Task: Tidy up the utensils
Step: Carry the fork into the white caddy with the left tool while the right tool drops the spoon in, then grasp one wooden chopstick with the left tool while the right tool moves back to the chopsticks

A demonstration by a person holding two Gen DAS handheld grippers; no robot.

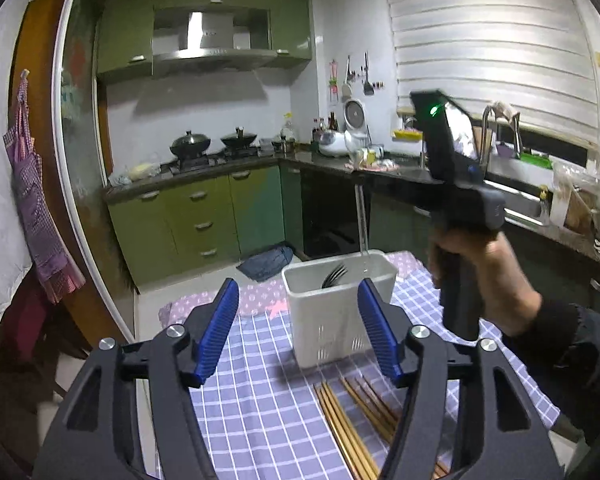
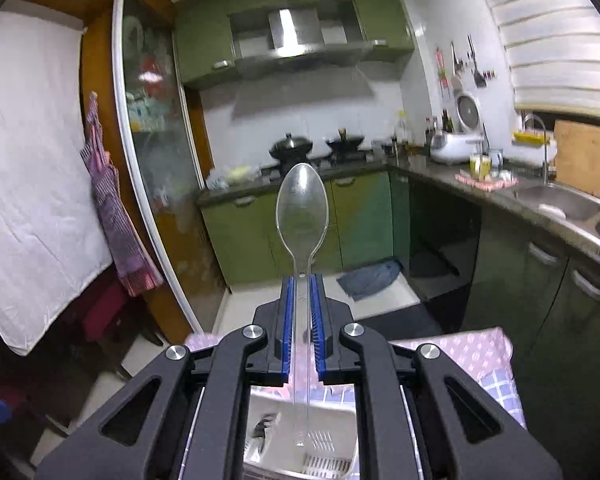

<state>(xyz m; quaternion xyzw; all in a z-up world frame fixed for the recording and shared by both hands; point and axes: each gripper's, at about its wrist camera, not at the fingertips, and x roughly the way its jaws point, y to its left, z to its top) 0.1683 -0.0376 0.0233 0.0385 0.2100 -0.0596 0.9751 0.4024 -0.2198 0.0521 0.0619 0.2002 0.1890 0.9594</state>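
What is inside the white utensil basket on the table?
Dark fork tines show inside the white utensil basket, at its rim and again in the right wrist view. The walls and gripper hide the rest.

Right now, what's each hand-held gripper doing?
Left hand-held gripper: open, holding nothing.
Right hand-held gripper: closed on a clear plastic spoon.

So the bench is covered with a blue-and-white checked cloth, with a pink patterned cloth under it poking out at the far edge. Sitting right on the checked cloth at about 12 o'clock is a white plastic utensil caddy with slotted lower walls and dark fork tines sticking up inside. At 5 o'clock, near the close edge, lies a bunch of wooden chopsticks, roughly side by side.
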